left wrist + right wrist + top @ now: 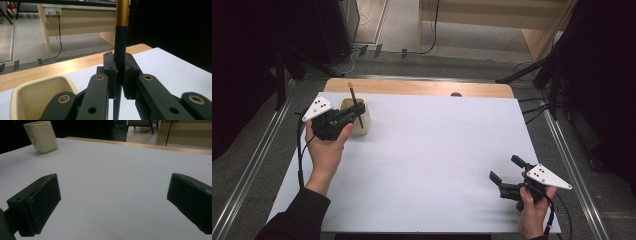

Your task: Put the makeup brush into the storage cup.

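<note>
glossy cream cup, matt white sheet

Black two-jaw grippers — grey triangular plates, dark sleeve.

A wooden table carries a white sheet covering nearly its whole top, bare wood showing along the far edge. On the sheet, far left, stands a cream cup, open mouth up.
</note>
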`<state>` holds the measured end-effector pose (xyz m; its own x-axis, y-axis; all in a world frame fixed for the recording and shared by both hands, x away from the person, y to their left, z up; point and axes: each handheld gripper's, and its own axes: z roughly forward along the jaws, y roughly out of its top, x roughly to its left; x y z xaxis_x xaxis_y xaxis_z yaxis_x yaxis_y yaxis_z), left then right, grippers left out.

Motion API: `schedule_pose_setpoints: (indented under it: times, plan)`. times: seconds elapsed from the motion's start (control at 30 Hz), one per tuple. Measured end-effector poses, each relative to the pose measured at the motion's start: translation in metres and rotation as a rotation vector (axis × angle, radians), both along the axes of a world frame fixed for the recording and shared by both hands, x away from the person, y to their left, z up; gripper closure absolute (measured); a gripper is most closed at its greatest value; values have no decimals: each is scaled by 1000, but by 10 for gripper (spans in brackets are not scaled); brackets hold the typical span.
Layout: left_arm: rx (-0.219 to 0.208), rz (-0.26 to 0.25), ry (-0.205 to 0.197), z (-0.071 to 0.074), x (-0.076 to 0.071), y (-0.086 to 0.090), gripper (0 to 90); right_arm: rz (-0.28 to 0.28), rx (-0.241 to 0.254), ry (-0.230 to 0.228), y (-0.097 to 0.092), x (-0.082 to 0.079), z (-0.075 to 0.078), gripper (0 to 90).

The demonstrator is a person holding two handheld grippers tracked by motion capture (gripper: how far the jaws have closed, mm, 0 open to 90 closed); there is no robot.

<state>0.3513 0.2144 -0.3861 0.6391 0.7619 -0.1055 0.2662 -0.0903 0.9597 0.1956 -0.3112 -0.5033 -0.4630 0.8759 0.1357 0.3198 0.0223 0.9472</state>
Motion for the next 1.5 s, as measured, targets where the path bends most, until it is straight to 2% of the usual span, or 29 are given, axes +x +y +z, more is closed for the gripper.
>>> schedule_pose_setpoints:
  times: [0.67, 1.1, 1.3, 1.5]
  plan:
    - [3, 57, -14, 2, 22, 12, 839, 5, -1, 1, 1, 0, -1, 0]
    - [-9, 92, -23, 6, 34, 18, 839, 8, -4, 3, 1, 0, -1, 0]
    - [-6, 100, -24, 2, 39, 19, 839, 9, -5, 3, 1, 0, -2, 0]
    - [7, 140, -32, -4, 49, 23, 839, 16, -8, 3, 3, 1, -2, 0]
